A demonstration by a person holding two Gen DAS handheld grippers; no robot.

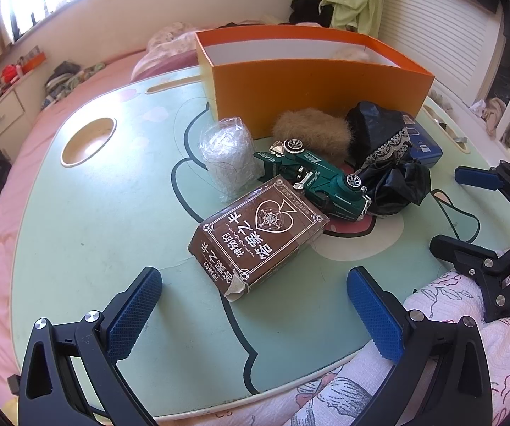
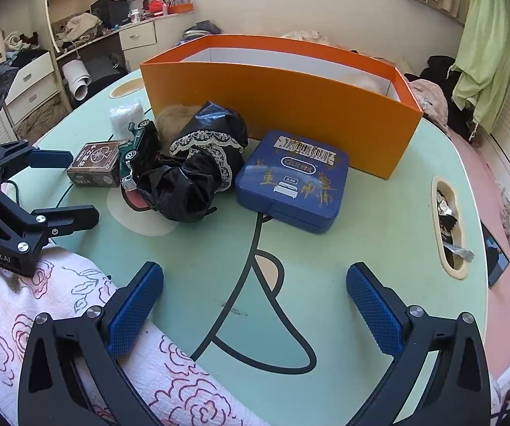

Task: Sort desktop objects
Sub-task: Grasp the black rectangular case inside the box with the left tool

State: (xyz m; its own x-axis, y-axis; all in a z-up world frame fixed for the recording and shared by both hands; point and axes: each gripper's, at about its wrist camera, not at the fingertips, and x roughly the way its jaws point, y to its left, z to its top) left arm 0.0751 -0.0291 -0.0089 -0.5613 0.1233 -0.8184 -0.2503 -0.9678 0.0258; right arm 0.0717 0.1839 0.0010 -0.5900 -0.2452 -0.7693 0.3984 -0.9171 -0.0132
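Both sets of tongs hang over the near edge of a pale green worktop printed with a cartoon figure, and both are released, jaws spread wide with nothing between them. The left tongs point at a brown card box that lies flat a little ahead of their blue pads. The right tongs face bare worktop, with a blue tin further ahead of them.

The things to sort sit in a loose cluster near the middle of the worktop. A green toy car lies on its side, touching the far corner of the card box. A roll wrapped in clear plastic stands upright just beside the car. A tuft of tan fur rests behind the car against the near wall of the orange box. A crumpled black fabric piece with lace trim lies between the car and the blue tin, touching both.

The orange box stands open at the far side of the worktop. Something pale shows in one end of it, too little to identify. A floral quilt covers the near edge between the two tongs.
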